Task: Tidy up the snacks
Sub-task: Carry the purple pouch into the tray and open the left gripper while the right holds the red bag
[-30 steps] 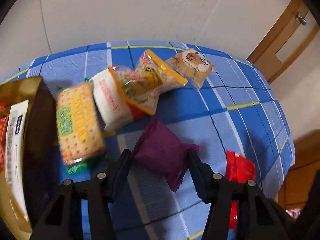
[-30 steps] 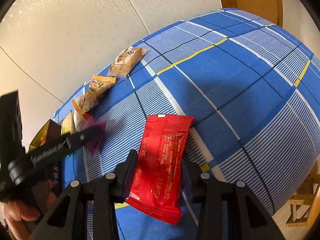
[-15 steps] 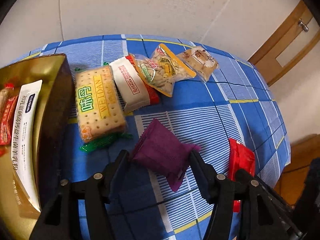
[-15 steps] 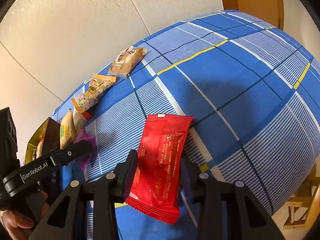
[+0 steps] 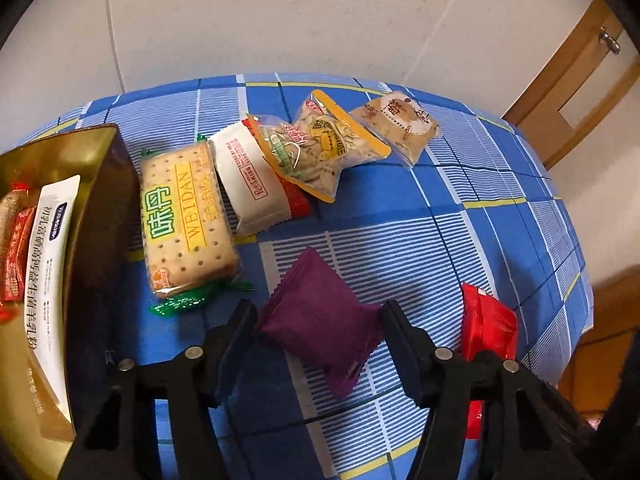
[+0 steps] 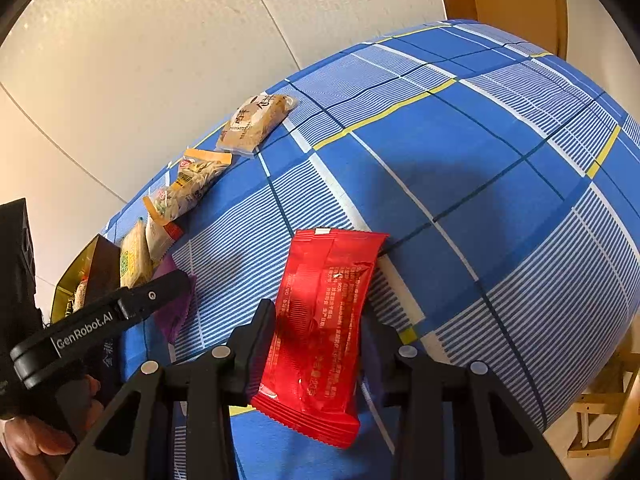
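Observation:
My left gripper (image 5: 318, 330) is shut on a purple snack packet (image 5: 320, 320) and holds it just above the blue checked tablecloth (image 5: 460, 208). My right gripper (image 6: 320, 328) is shut on a red snack packet (image 6: 324, 328), which also shows in the left wrist view (image 5: 486, 320). A gold box (image 5: 60, 152) with several packets inside stands at the left. The left gripper's finger (image 6: 132, 304) shows in the right wrist view, with the purple packet (image 6: 176, 312) behind it.
A row of loose snacks lies on the cloth: a WEIDAN cracker pack (image 5: 184, 216), a white and red packet (image 5: 256, 184), two seed bags (image 5: 320, 152) and a tan pastry packet (image 5: 396, 124). The wall is behind the table. A wooden door (image 5: 580, 80) is at the right.
The left gripper has pulled back and turned a little, so the gold box and its contents show more. The purple and red packets stay gripped. The right gripper has barely moved.

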